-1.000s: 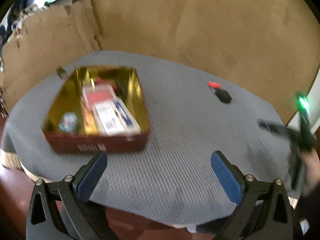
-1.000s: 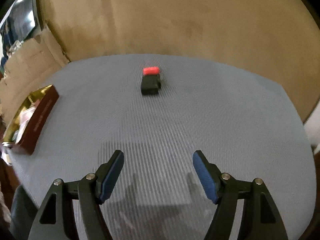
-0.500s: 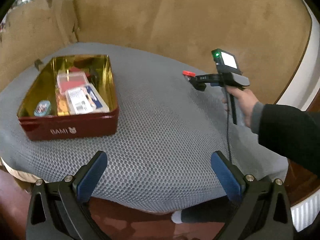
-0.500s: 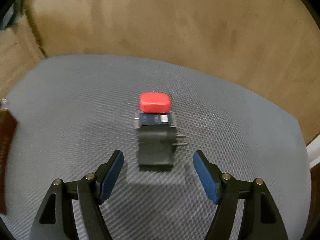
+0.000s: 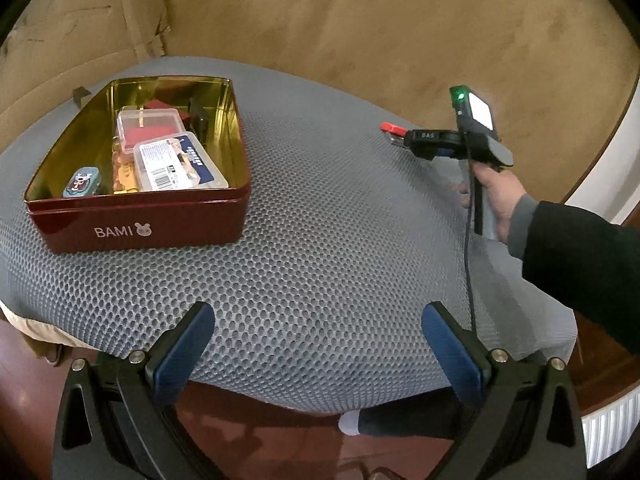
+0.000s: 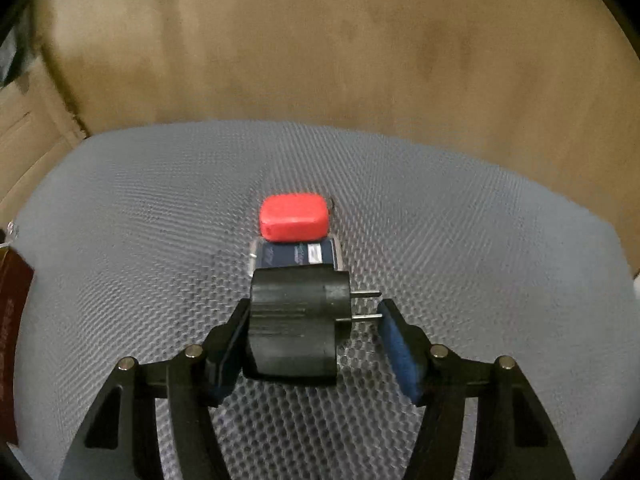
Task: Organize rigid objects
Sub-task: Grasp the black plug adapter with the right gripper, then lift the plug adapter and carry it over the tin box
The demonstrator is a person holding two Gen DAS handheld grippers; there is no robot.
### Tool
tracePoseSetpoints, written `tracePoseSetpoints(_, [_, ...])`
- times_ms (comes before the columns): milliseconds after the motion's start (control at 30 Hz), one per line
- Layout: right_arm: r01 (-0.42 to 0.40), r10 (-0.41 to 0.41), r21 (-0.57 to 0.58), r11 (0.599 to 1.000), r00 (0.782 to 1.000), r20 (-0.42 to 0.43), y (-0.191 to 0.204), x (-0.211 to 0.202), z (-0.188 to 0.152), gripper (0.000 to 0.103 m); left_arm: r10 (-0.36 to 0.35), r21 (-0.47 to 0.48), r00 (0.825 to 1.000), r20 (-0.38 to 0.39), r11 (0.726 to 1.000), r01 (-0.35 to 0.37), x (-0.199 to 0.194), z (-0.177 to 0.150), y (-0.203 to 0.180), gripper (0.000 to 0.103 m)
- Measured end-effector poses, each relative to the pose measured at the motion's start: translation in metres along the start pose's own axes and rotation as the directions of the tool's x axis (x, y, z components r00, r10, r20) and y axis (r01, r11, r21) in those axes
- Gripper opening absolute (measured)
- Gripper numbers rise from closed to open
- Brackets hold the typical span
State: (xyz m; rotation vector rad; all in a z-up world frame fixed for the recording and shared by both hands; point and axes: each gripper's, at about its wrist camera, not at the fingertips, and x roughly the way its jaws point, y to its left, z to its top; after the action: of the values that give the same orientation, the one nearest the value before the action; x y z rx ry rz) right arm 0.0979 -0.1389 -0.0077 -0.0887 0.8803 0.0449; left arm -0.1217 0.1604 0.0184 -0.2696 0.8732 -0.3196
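The right tongs [image 6: 308,344], angled down at the grey mesh tabletop [image 6: 460,240], are closing around the black plug adapter [image 6: 296,324] (prongs pointing right). The left tongs [image 5: 316,344] hover wide, holding nothing, near the red tin [image 5: 140,220].

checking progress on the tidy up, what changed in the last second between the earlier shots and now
The right gripper came forward across the grey mat to the black plug adapter, which now sits between its jaws as they close; the right pad meets the pins. The adapter, red case and tin stayed put; the left gripper stayed open.
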Motion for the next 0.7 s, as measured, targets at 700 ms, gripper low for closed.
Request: tracePoseSetpoints(700, [0.057,-0.026,-0.158,0.986,0.98,0.196,0.099,-0.153,0.04,0.064,0.073,0.013,0.988,0.137,0.997,-0.075,-0.07,-0.004,-0.01,0.103])
